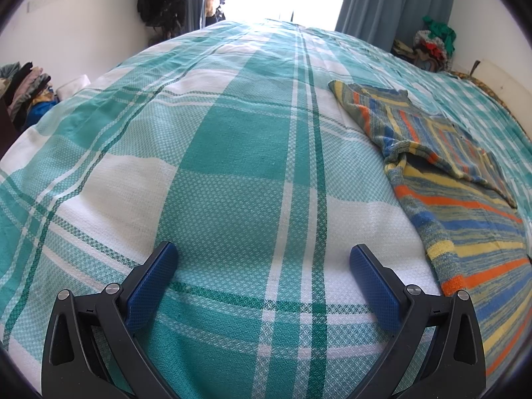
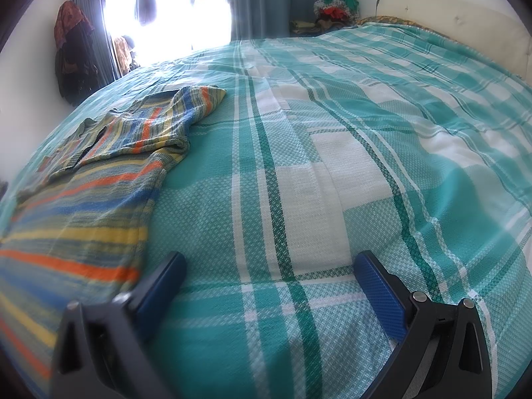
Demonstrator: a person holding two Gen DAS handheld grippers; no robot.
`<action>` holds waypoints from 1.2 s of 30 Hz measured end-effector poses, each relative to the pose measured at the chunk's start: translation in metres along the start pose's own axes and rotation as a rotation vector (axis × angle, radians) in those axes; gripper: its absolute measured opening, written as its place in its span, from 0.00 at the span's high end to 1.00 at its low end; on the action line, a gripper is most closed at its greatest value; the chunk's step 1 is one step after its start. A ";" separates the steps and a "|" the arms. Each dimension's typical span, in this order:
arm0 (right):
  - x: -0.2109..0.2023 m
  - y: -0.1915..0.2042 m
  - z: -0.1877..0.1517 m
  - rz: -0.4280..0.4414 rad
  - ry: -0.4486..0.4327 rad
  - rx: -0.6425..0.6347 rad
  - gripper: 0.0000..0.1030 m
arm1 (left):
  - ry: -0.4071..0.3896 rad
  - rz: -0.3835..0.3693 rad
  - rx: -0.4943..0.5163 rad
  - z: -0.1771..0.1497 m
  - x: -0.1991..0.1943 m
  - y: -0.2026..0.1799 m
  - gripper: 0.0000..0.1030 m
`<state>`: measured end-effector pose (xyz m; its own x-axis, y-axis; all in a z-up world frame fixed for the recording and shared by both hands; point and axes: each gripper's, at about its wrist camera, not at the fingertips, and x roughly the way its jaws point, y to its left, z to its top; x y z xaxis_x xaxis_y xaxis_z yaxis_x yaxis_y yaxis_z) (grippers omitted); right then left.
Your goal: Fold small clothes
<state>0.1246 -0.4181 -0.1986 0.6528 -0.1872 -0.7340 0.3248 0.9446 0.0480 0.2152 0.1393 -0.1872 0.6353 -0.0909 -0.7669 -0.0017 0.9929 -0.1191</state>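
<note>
both claws gape empty, low over the bedspread [image 1: 232, 133], flanking the striped shirt [image 1: 465, 206].

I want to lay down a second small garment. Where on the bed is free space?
Free: the checked bedspread left of the striped shirt, and the wide stretch between the shirt and the headboard. Crowded: only the shirt's own patch.
</note>
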 end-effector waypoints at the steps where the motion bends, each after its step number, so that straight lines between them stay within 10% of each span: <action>1: 0.000 0.000 0.000 0.000 0.000 0.000 0.02 | 0.001 0.000 0.000 0.000 0.000 0.000 0.01; 36: 0.003 0.002 0.000 -0.002 0.000 -0.004 0.01 | -0.013 -0.026 -0.023 0.000 0.001 0.003 0.01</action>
<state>0.1275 -0.4170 -0.2006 0.6522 -0.1894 -0.7340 0.3235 0.9452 0.0435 0.2161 0.1421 -0.1886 0.6453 -0.1157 -0.7551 -0.0022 0.9882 -0.1533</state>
